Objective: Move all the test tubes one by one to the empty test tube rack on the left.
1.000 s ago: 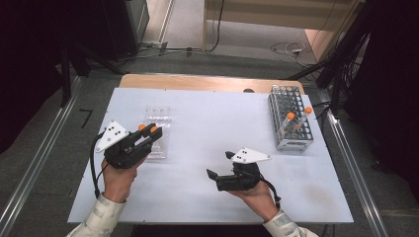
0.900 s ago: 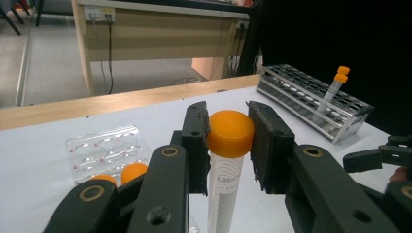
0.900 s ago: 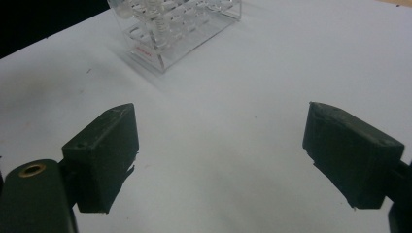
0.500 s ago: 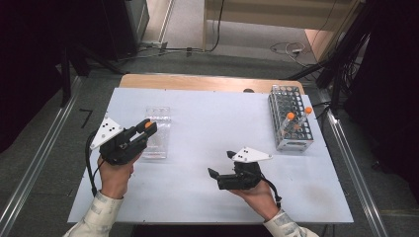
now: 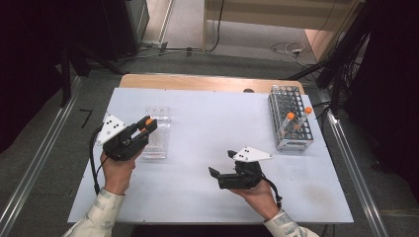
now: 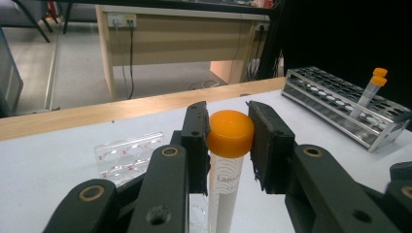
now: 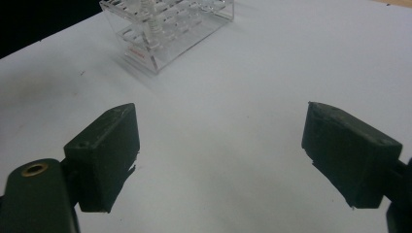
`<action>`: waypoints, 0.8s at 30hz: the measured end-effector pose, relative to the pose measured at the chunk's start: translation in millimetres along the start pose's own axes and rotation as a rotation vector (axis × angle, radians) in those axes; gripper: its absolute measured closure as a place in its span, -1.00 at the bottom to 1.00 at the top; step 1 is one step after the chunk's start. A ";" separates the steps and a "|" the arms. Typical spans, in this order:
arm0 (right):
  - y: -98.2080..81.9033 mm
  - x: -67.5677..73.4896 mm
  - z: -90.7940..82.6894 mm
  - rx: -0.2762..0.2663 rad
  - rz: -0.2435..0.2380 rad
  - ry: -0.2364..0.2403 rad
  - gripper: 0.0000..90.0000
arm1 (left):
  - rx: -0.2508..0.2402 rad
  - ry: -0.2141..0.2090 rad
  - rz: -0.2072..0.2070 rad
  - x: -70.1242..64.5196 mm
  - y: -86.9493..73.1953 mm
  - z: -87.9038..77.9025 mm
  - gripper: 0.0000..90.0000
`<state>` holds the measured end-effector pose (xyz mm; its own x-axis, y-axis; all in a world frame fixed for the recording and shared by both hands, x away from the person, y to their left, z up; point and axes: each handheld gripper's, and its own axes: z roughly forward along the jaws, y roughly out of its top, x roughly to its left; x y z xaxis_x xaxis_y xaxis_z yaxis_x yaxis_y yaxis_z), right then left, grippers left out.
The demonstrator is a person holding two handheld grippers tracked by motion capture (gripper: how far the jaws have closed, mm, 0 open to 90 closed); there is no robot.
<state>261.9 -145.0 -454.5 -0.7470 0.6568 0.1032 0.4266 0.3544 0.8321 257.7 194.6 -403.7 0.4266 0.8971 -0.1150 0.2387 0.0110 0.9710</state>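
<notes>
My left gripper [image 6: 228, 141] is shut on a clear tube with an orange cap [image 6: 230, 132], the pads pressing on the cap's two sides. In the high view this gripper [image 5: 147, 124] hovers at the left edge of a clear plastic rack [image 5: 158, 136], with the tube's cap [image 5: 148, 121] at its tips. The same clear rack [image 6: 127, 154] lies just behind the held tube. My right gripper [image 5: 221, 164] rests low over the table's front middle, pointing left, its jaws wide open with nothing between them [image 7: 226, 155]. The clear rack [image 7: 170, 24] stands well ahead of it.
A metal tube rack [image 5: 290, 118] stands at the table's right edge with two orange-capped tubes [image 5: 291, 121] leaning in it; the rack [image 6: 340, 104] and the tubes [image 6: 370, 90] also appear beyond the left jaws. A wooden strip [image 5: 207, 83] borders the table's far side.
The left gripper has shifted slightly toward the left with the tube still held. The right gripper has stayed where it was.
</notes>
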 end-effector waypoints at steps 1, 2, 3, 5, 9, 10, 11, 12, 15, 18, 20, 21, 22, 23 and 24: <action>0.0 0.0 0.0 0.000 0.000 0.000 -0.72 | 0.002 0.002 0.005 -0.1 -0.1 0.8 0.56; -0.1 0.0 0.0 0.000 -0.001 0.001 -0.72 | 0.003 0.006 0.004 -0.5 -0.5 1.6 0.56; -0.1 0.1 -0.1 0.002 0.000 0.001 -0.72 | 0.005 0.007 0.008 -0.3 -0.8 2.4 0.56; -0.1 0.3 -0.1 0.001 -0.002 0.001 -0.72 | 0.011 0.013 0.014 -0.4 -1.6 3.8 0.56; -0.5 -0.1 0.0 0.003 -0.002 0.003 -0.72 | 0.022 0.019 0.023 -1.0 -4.0 6.2 0.56; -0.5 -0.1 0.0 0.003 -0.002 0.003 -0.72 | 0.023 0.020 0.022 -1.2 -4.8 7.0 0.56; -0.6 0.0 0.0 0.003 -0.002 0.002 -0.72 | 0.030 0.021 0.025 -0.9 -5.4 7.4 0.56; -0.6 0.2 0.0 0.002 0.000 0.002 -0.72 | 0.029 0.021 0.021 -0.8 -6.3 8.2 0.55; -0.8 0.3 0.1 0.004 -0.002 0.003 -0.72 | 0.039 0.024 0.021 -0.4 -9.4 10.1 0.55; -1.0 0.7 0.4 0.004 0.000 0.006 -0.72 | 0.052 0.027 0.023 0.1 -13.1 12.3 0.55; -0.9 0.7 0.1 0.004 -0.001 0.006 -0.72 | 0.061 0.027 0.027 0.0 -15.4 13.5 0.55; -0.9 0.5 0.0 0.003 -0.002 0.006 -0.72 | 0.063 0.028 0.025 -0.4 -16.6 14.3 0.55; -0.9 0.4 -0.1 0.004 -0.003 0.005 -0.71 | 0.067 0.028 0.027 -0.6 -17.5 14.6 0.55; -1.0 0.3 -0.2 0.004 -0.003 0.005 -0.71 | 0.071 0.027 0.028 -1.0 -18.4 15.1 0.55; -1.0 0.2 -0.2 0.004 -0.002 0.004 -0.71 | 0.075 0.028 0.032 -1.4 -19.2 15.3 0.55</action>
<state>261.2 -145.3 -455.2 -0.7499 0.6533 0.1038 0.4270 0.3583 0.8302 265.9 186.4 -425.4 0.4107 0.9085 -0.0771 0.2905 -0.0503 0.9555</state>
